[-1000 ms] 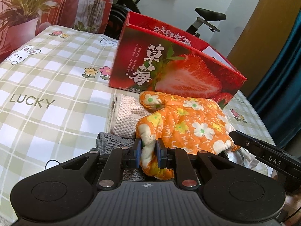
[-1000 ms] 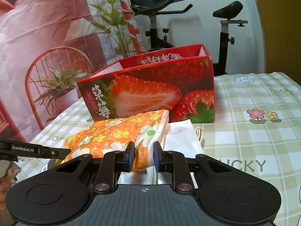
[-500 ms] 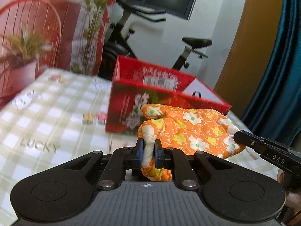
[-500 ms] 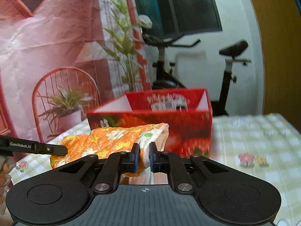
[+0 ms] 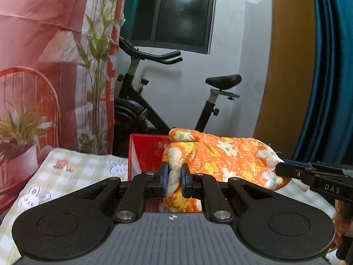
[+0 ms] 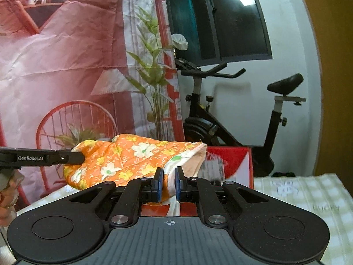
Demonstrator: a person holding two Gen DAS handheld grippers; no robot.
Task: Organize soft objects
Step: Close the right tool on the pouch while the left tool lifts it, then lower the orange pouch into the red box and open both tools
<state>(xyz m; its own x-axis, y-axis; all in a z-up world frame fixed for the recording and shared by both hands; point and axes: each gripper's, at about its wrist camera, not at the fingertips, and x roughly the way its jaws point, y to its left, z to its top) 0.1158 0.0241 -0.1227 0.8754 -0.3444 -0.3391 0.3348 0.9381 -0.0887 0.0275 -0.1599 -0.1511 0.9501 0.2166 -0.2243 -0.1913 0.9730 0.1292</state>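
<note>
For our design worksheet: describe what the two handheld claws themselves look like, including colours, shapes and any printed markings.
Both are matte black with a ribbed grey deck, two round discs and blue pads. The left claw reads "GenRobot.AI" on its side, seen from the right wrist; the right claw reads "DAS", seen from the left wrist.

An orange cloth (image 5: 222,161) printed with white and yellow flowers and green dots is seen at the centre, its lining shown pale cream at the edge (image 6: 194,159). Blue pads (image 5: 164,180) are carried on the black left gripper (image 5: 174,181), and the same blue on black is worn by the right gripper (image 6: 169,186). A red box (image 5: 145,154) is caught at eleven o'clock of the cloth. The tablecloth (image 5: 72,172) is checked in pale green and white, with rabbits and small flowers printed on it. A red-and-pink backdrop (image 6: 66,66) with green leaves is spread at ten o'clock; a black exercise bike (image 5: 154,101), a teal curtain (image 5: 331,66) at two o'clock.
</note>
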